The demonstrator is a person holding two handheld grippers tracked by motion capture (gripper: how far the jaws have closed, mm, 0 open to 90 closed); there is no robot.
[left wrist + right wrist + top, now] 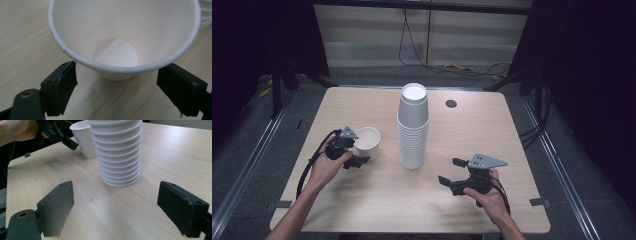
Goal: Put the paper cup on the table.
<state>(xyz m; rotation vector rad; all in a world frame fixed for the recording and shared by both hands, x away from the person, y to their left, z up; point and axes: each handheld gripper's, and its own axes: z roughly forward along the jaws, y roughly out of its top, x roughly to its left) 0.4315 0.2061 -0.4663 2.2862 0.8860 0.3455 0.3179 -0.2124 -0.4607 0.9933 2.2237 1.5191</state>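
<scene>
The left tongs (355, 150) are sitting loose around the single cup (367, 142), left of the frame's middle. Squeeze gently. The right tongs (451, 172) are waiting wide apart.

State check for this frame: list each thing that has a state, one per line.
single paper cup: upright, empty, mouth up, standing apart from the stack.
stack of paper cups: upside down, nested, standing on the table.
left claw: jaws on either side of the single cup below its rim, not pressing on it.
right claw: open, holding nothing.
</scene>
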